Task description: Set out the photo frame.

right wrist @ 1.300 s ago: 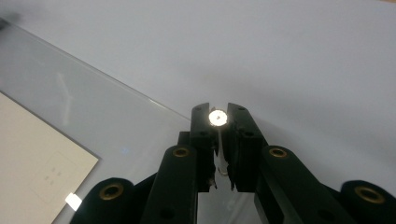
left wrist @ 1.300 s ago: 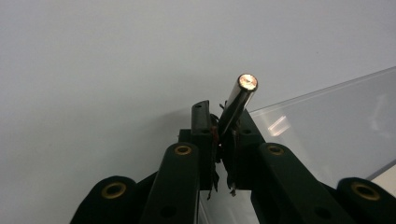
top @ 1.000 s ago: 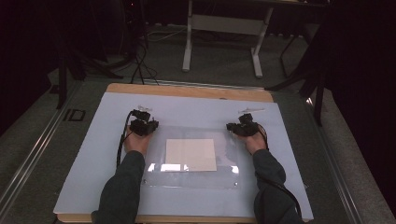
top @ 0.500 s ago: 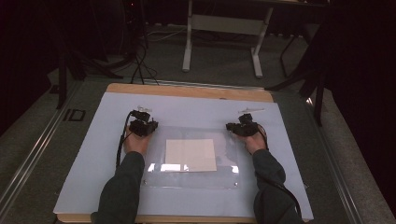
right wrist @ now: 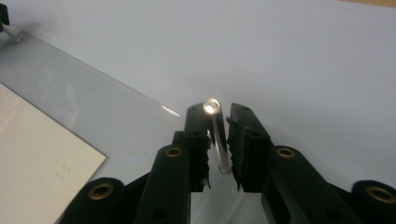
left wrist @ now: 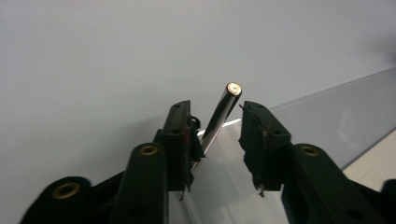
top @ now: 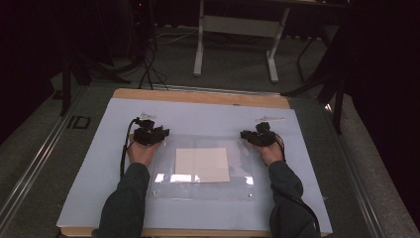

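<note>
Pale surface (top: pixel 89 163) carried a clear sheet (top: pixel 203 186); each corner bore a metal post (left wrist: pixel 219 116). Left tool (left wrist: pixel 215 122) stood spread around one post; right tool (right wrist: pixel 219 122) seemingly pinched its post (right wrist: pixel 218 140); lifting both evenly seemed wise.

Room dark around the edges, table (top: pixel 99 163) lit evenly from above, glare strips on clear sheet (top: pixel 198 191), bright glints on pin tips, gripper views soft, jaws blurred.

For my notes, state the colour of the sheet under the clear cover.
Cream sheet, clearest in the high view.
</note>
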A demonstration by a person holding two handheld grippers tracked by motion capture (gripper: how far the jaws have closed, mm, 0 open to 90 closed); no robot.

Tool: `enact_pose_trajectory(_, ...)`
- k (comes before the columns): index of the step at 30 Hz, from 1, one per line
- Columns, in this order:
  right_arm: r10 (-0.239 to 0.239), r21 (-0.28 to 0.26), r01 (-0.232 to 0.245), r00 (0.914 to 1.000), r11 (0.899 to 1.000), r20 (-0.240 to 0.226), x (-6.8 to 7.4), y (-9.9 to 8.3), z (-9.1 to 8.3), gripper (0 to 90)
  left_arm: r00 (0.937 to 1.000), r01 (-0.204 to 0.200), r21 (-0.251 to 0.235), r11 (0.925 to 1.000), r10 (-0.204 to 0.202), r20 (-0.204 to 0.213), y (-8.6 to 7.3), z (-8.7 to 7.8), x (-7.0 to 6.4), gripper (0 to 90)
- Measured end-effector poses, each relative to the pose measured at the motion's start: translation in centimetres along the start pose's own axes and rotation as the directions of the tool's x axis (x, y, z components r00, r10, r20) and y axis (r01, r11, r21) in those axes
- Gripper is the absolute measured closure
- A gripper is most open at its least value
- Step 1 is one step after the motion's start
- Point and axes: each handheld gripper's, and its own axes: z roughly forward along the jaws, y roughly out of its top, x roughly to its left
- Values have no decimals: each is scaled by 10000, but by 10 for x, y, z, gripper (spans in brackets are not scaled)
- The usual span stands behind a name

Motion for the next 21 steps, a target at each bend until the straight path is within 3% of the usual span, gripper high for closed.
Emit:
enact_pose_trajectory(5, -503, -335, 512, 9984, 9981, 274, 2, -5, -9, 752, 9985, -222, -649, 9976, 253, 481, -2, -8, 3, 548)
enact_pose_trajectory(8, -641, -552, 659, 9974, 9963, 339, 3, -6, -12, 770, 9951, -678, -738, 9950, 728, 668, -3, -11, 4, 527)
enact_pose_trajectory(12, -757, -757, 791, 9960, 9940, 469, 5, -6, -13, 778, 9925, -970, -873, 9915, 1028, 654, -5, -12, 5, 525)
enact_pose_trajectory(16, -732, -898, 774, 9961, 9929, 491, 6, -6, -13, 792, 9935, -1053, -945, 9899, 1089, 330, -5, -13, 4, 641)
enact_pose_trajectory(17, -736, -896, 778, 9960, 9929, 498, 6, -6, -12, 792, 9935, -1053, -945, 9899, 1089, 330, -5, -13, 4, 641)
enact_pose_trajectory(18, -736, -896, 778, 9960, 9929, 498, 6, -6, -12, 797, 9937, -1102, -1027, 9886, 1115, 63, -4, -12, 3, 641)
enact_pose_trajectory(19, -732, -983, 774, 9963, 9921, 461, 7, -6, -12, 820, 9936, -1108, -1040, 9884, 1124, 93, -4, -11, 3, 712)
enact_pose_trajectory(21, -746, -1068, 794, 9960, 9911, 481, 8, -6, -11, 826, 9934, -1125, -945, 9892, 1141, 117, -4, -8, 3, 766)
